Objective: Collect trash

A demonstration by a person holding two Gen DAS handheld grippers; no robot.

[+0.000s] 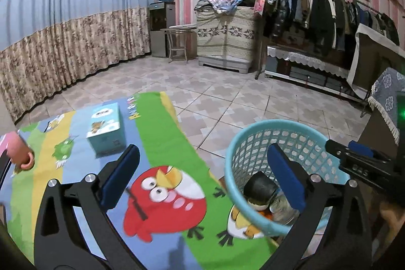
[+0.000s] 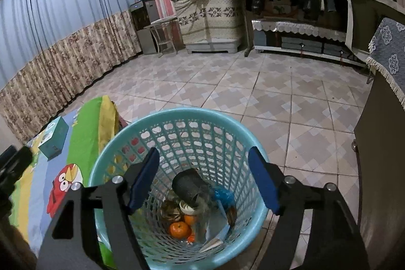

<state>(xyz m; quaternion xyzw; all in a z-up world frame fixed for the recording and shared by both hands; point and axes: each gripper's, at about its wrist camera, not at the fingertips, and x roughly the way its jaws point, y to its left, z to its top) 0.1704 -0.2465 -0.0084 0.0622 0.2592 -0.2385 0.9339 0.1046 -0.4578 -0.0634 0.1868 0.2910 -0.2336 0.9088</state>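
Note:
A light blue mesh basket (image 2: 177, 118) stands on the floor beside a table with a bright cartoon-bird cloth (image 1: 157, 143). Inside lie a dark cylinder (image 2: 187, 185), an orange fruit (image 2: 179, 229), a blue wrapper (image 2: 224, 195) and paper scraps. My right gripper (image 2: 203, 181) hangs open over the basket mouth with nothing between its blue pads. My left gripper (image 1: 202, 179) is open and empty above the cloth's right edge, its right finger over the basket (image 1: 253, 141). The right gripper's tip (image 1: 354, 153) shows at the far right of the left wrist view.
A light blue tissue box (image 1: 106, 128) sits on the cloth, with a pink object (image 1: 21, 151) at the left edge. A dark cabinet with a lace cover (image 2: 384, 143) stands right of the basket. Curtains, a clothes rack (image 1: 329, 6) and covered furniture line the tiled room.

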